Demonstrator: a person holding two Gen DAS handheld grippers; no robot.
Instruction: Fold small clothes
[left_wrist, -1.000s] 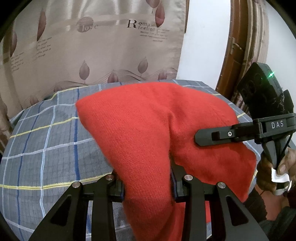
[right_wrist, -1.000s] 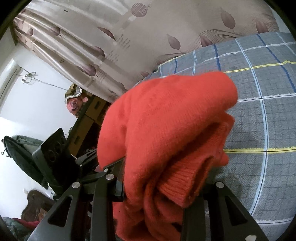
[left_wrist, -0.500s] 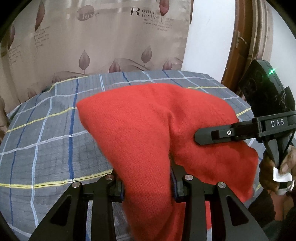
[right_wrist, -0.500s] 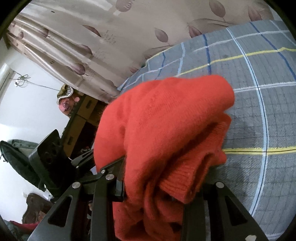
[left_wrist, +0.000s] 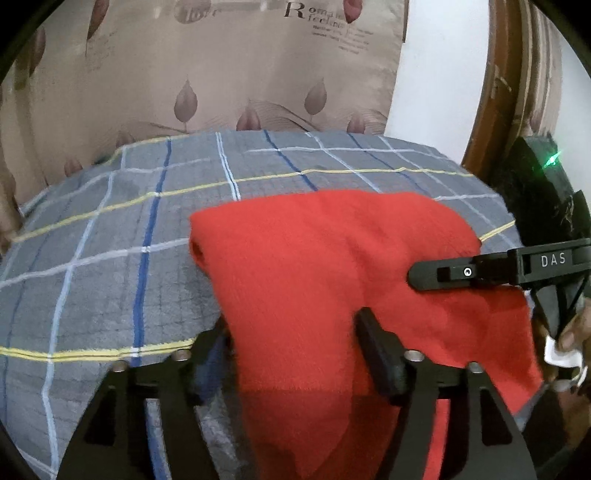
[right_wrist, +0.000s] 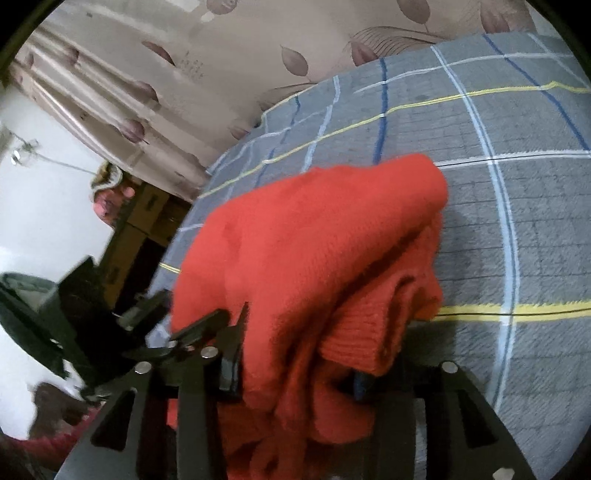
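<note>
On plaid blanket (left_wrist: 110, 266): red knit (left_wrist: 314, 258) btwn both tools (left_wrist: 295, 343) (right_wrist: 295, 365), jaws opening.

Two close wrist views angled down, sharing red knit garment (left_wrist: 332, 266) on checked blanket (right_wrist: 498, 206)

Red knit garment (left_wrist: 314, 266) on plaid bedspread (left_wrist: 110, 258).

Soft indoor light, fisheye bending and dark corners, slight motion blur.
</note>
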